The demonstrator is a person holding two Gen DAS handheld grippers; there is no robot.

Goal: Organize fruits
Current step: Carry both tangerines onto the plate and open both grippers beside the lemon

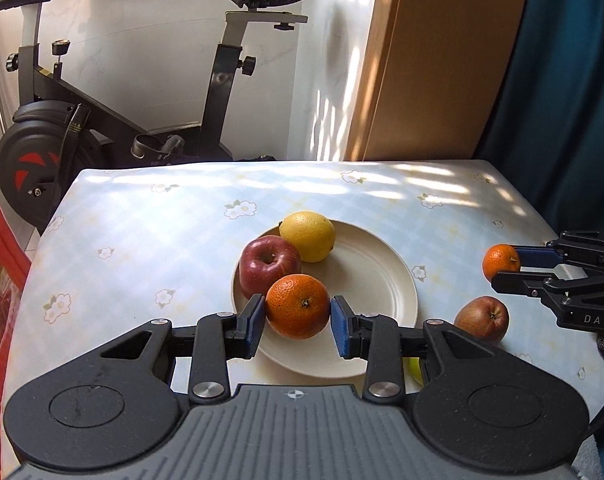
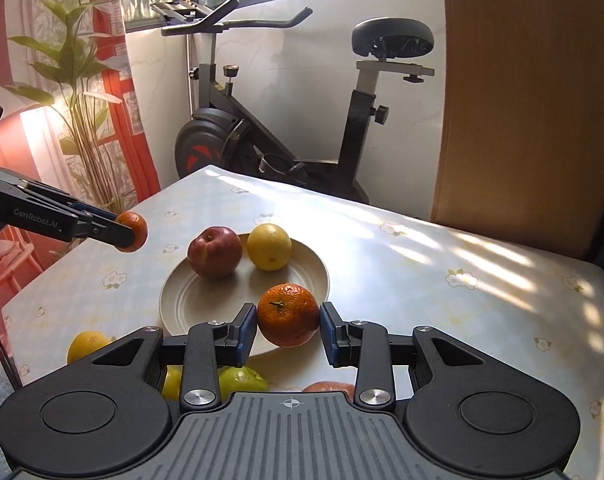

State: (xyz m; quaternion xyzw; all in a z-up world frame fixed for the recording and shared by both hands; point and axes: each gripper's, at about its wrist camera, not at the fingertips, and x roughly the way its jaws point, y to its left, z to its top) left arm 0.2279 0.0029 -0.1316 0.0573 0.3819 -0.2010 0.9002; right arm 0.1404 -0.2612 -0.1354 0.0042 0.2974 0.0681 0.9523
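The table (image 1: 150, 240), covered with a pale checked cloth printed with flowers, carries the work area; an exercise bike (image 1: 114, 92) stands behind it against the wall and plays no part in the task. A cream plate (image 1: 373, 264) sits near the middle of the table and serves as the collection point, judging by the red apple (image 1: 268, 262) and lemon (image 1: 307, 236) already resting on it, touching each other. Loose fruit remains on the cloth near the front edge: a brownish apple (image 1: 481, 316), a second lemon (image 2: 86, 345) and a green fruit (image 2: 242, 378), partly hidden under the gripper bodies. The left gripper (image 1: 298, 318) is clamped on an orange (image 1: 298, 306), its blue pads pressing on opposite sides so that the round fruit cannot roll out. The right gripper (image 2: 288, 326) is likewise clamped on a second orange (image 2: 288, 314), stem side up. Both fruits appear to be held clear of the table, one over the near rim of the plate and one off to the side, probably so that they can be set down without knocking the fruit already there. Free plate surface lies on the side opposite the apple.
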